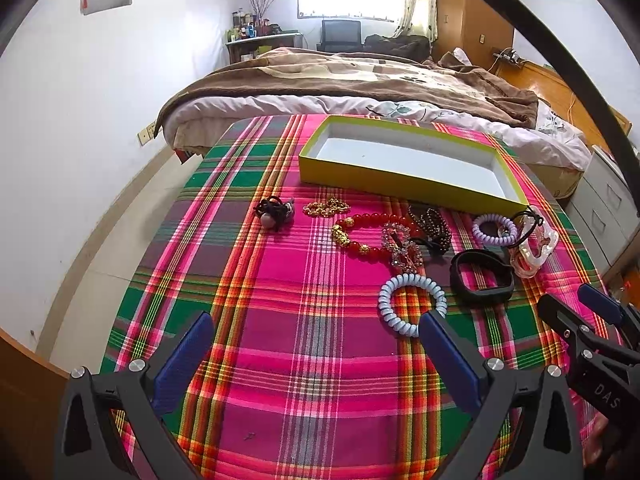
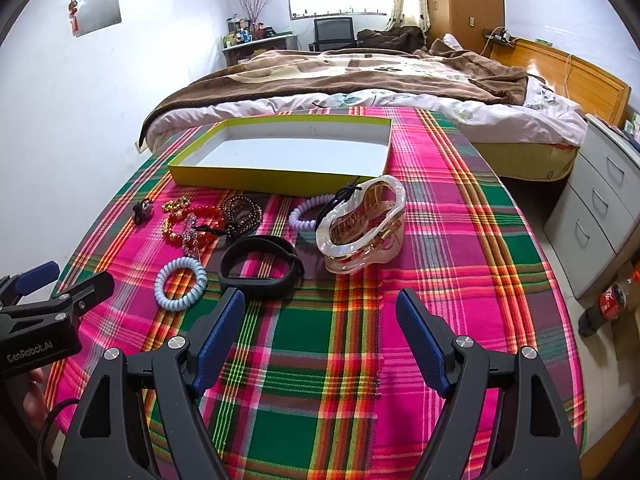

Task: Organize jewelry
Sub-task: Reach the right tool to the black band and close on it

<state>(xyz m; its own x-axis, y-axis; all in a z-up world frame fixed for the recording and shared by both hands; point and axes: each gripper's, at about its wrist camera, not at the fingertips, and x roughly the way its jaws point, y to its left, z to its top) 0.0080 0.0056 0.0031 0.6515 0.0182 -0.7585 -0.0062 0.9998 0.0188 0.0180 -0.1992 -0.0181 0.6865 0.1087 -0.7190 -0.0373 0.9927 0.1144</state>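
On plaid cloth (image 2: pixel 320 360), yellow tray (image 2: pixel 280 179), white inside

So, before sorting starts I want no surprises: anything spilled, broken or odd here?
Nothing stands out. The jewelry lies loose on the plaid cloth, none yet in the yellow box. The pearly hair claw sits intact.

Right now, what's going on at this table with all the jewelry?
Nothing has been picked up so far. Both claws hang open over the plaid tablecloth: the left claw near the pale blue coil bracelet, the right claw just short of the black band and the pearly hair claw clip. The yellow box behind the scattered pieces holds nothing.
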